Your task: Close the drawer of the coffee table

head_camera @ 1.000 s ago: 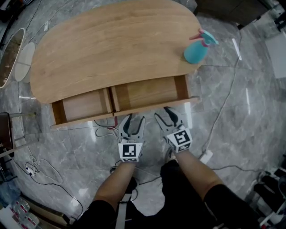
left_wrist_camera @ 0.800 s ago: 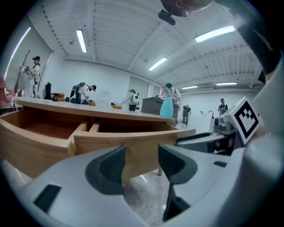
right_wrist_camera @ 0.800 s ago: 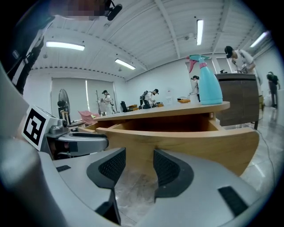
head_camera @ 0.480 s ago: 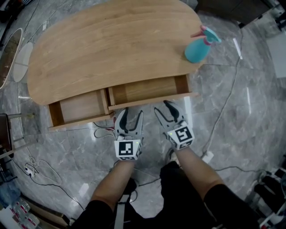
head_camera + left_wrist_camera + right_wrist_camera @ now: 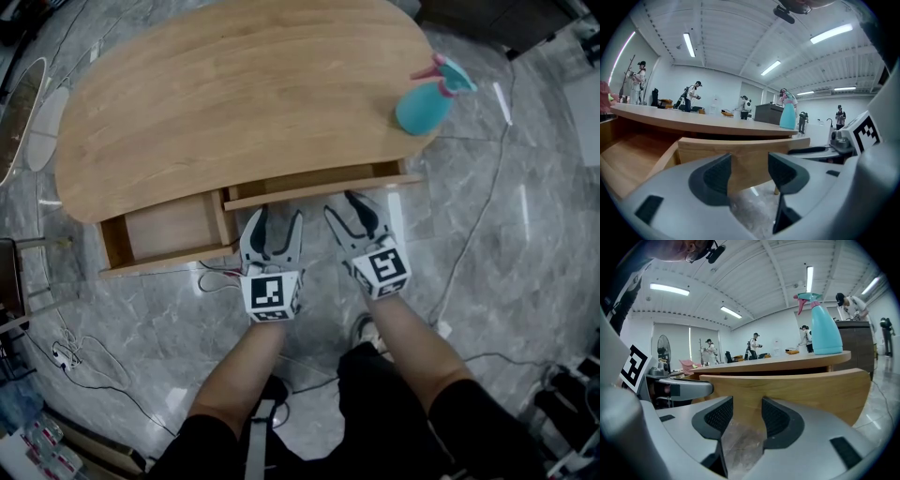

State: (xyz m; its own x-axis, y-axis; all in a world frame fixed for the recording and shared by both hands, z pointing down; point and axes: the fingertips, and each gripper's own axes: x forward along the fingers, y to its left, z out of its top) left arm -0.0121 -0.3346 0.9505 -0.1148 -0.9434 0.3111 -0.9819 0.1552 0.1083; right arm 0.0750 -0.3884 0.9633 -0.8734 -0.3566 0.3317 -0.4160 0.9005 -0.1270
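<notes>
Long light-wood drawer front (image 5: 319, 190) runs left-right straight ahead of both claws, nearly flush under the oval wooden surface (image 5: 234, 94). Left claw (image 5: 278, 220) and right claw (image 5: 345, 211) gape empty, tips at the panel, so the push looks to be forward. 2nd drawer (image 5: 164, 230), left, sits open.

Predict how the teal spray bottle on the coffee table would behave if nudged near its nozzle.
The spray bottle looks tall with a narrow neck, so a high push would probably tip it rather than slide it. It stands close to the edge of the coffee table, so it might fall off.
</notes>
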